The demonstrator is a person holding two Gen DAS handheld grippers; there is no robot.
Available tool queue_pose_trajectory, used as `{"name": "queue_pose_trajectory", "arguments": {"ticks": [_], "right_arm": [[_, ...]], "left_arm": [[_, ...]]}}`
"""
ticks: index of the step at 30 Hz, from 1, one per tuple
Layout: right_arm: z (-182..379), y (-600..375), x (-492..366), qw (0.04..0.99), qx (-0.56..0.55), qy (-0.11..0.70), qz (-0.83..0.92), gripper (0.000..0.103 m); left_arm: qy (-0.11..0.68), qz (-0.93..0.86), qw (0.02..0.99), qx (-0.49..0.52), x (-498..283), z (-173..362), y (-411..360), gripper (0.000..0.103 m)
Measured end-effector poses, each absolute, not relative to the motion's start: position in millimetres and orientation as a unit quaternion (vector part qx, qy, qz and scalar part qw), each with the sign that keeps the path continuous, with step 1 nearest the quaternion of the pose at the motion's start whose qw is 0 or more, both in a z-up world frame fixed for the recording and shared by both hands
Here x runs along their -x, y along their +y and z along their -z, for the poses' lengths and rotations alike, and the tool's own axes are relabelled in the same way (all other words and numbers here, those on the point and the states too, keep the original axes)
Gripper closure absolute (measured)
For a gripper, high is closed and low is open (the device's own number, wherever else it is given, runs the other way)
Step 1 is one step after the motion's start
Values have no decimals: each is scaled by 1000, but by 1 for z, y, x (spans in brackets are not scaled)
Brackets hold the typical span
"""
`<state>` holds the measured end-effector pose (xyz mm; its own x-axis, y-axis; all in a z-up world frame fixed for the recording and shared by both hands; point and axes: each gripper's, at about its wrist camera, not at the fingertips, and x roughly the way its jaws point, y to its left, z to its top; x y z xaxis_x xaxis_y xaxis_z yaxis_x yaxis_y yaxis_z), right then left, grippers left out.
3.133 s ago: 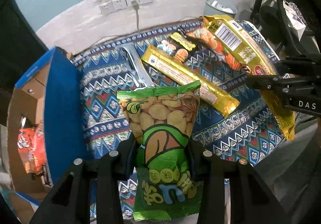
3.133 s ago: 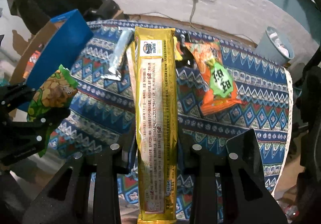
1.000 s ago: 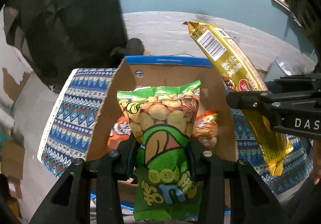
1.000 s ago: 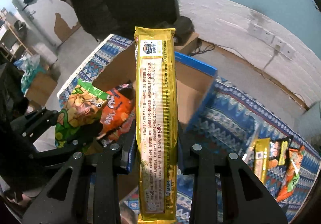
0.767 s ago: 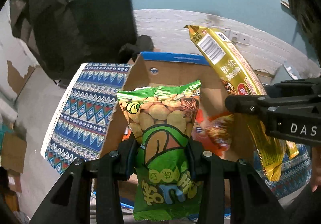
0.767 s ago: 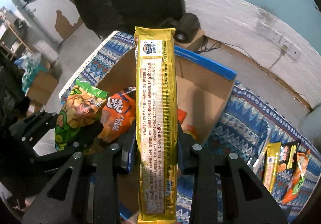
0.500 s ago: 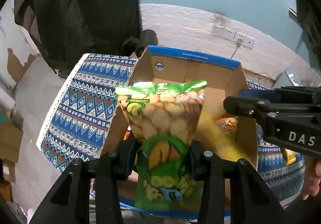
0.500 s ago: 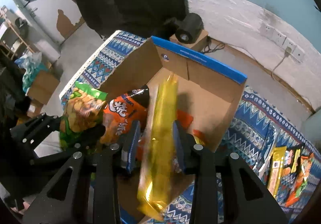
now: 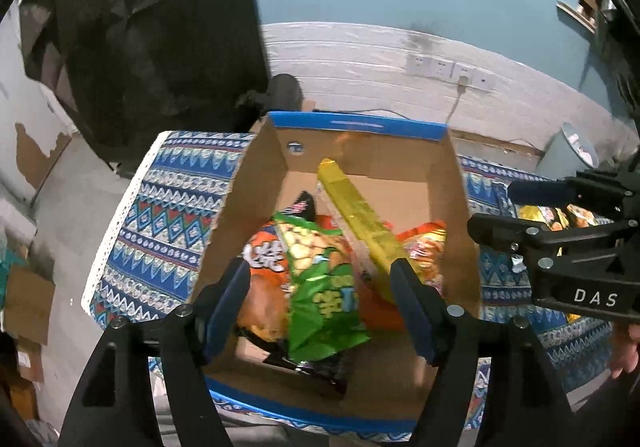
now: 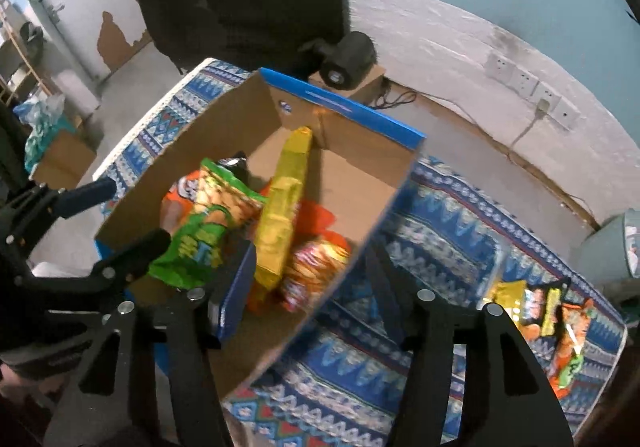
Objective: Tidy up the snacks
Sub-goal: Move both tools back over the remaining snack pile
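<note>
Left wrist view
- left gripper (image 9: 320,307): we see it hanging over the cardboard box (image 9: 360,131), jaws wide and just been opening, nothing pressed between the pads.
- green snack bag (image 9: 320,287): we see it loose in the box on top of the orange bags, in the near half, between the two fingers in the picture but not touched by them.
- long gold pack (image 9: 360,215): we see it lying slantwise in the box, far end toward the back wall, near end by the right-hand finger.
- orange bags (image 9: 264,255): under and beside the green bag.
- right gripper (image 9: 532,215): at the picture's right edge, side on, nothing in it.
- patterned cloth (image 9: 168,207): we see the box standing on it, by its left edge.

Right wrist view
- right gripper (image 10: 312,283): jaws apart and just been opening, nothing between them; left finger over the box's near wall, right finger over the cloth.
- gold pack, green bag: both inside the box, side by side, gold one reaching to the back corner.
- remaining snacks (image 10: 552,311): we count a few packs on the cloth toward its right edge, well apart from the box.
- left gripper: at the left edge, jaws spread.
</note>
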<state>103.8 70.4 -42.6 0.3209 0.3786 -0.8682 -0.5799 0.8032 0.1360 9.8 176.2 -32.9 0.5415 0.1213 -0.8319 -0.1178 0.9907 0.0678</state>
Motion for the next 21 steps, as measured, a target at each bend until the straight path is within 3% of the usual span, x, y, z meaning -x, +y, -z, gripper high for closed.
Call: {"name": "queue_pose_trajectory", "arguments": {"ticks": [21], "right_arm": [[47,-74,-99,828,84,507,-225,37]], "left_arm": [[510,18,859,-40,-27,44,72,28]]}}
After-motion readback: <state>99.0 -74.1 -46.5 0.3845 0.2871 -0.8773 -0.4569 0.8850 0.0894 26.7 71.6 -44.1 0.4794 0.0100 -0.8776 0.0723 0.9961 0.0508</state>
